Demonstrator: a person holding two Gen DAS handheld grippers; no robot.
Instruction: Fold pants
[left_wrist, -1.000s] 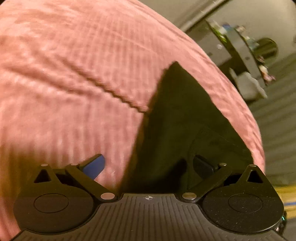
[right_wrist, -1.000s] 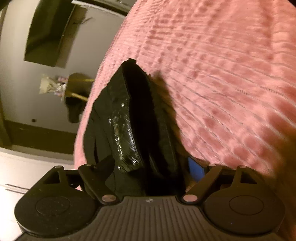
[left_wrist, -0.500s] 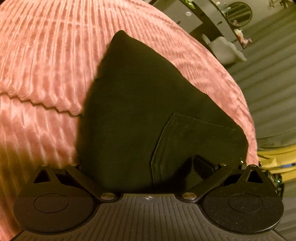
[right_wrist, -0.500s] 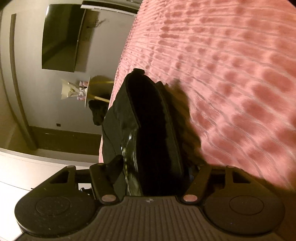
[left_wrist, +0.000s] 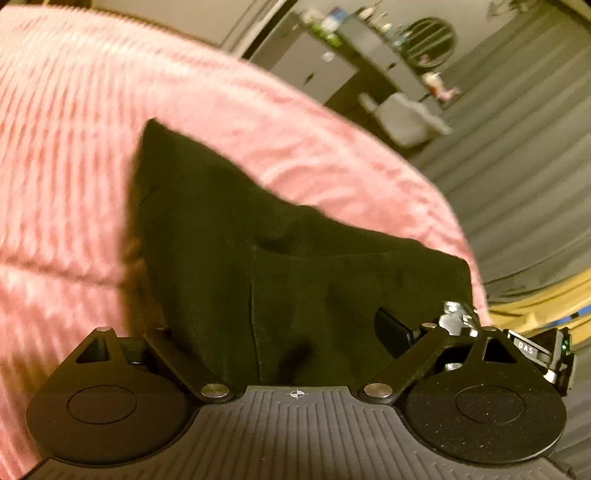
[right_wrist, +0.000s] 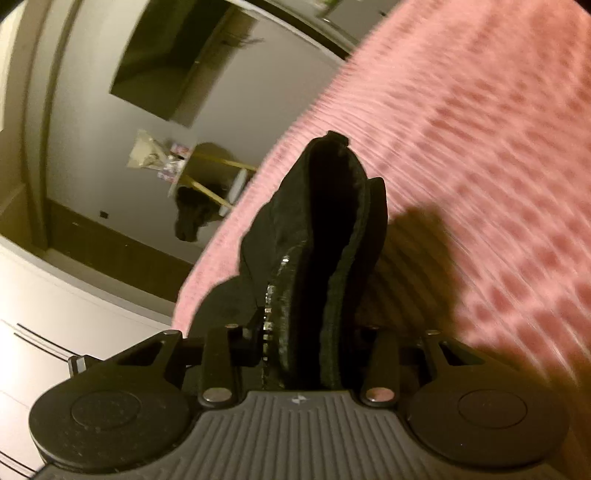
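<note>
Left wrist view: the pants (left_wrist: 295, 266) lie as a dark, already doubled slab on the pink bedspread (left_wrist: 74, 155), near its edge. The left gripper (left_wrist: 291, 332) stands wide, its jaws closing, cloth between them but no pad visibly pressing. Right wrist view: the right gripper (right_wrist: 306, 332) is narrowing on the waistband edge (right_wrist: 332, 229), which stands up between its jaws. Judging by this, a first fold is done and at least one more remains
</note>
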